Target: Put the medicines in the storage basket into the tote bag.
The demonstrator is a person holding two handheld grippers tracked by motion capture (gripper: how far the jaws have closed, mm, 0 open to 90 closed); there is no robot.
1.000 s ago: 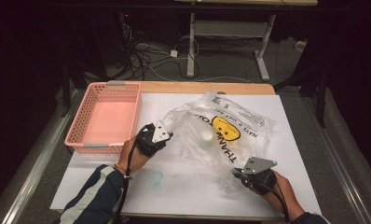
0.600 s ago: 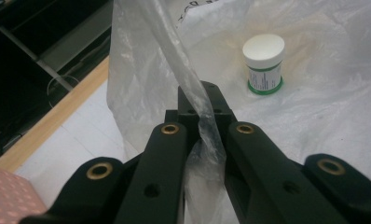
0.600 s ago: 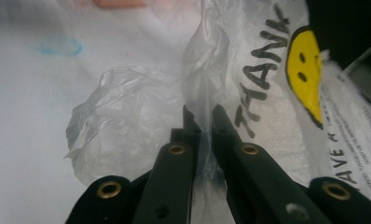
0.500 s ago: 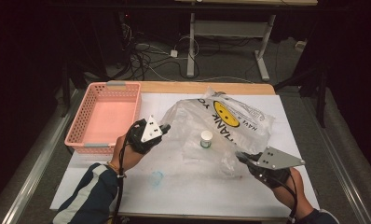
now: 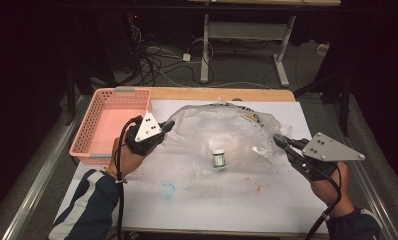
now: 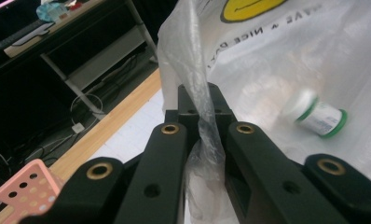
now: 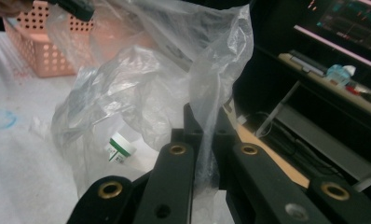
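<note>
I am pinching one edge of the clear plastic bag (image 5: 222,130) in my left tool (image 5: 168,125), its jaws pressed together on a twisted strip of the film, as the left gripper view shows. My right tool (image 5: 279,141) is gripping the opposite edge the same way, jaws clamped on a fold of plastic. The bag is hanging stretched between my two tools, lifted above the white worktop (image 5: 212,200). A small white bottle with a green band (image 5: 218,159) is lying on its side under the film, between the tools. A pink basket (image 5: 112,122) is sitting just beyond my left tool, on its outer side.
</note>
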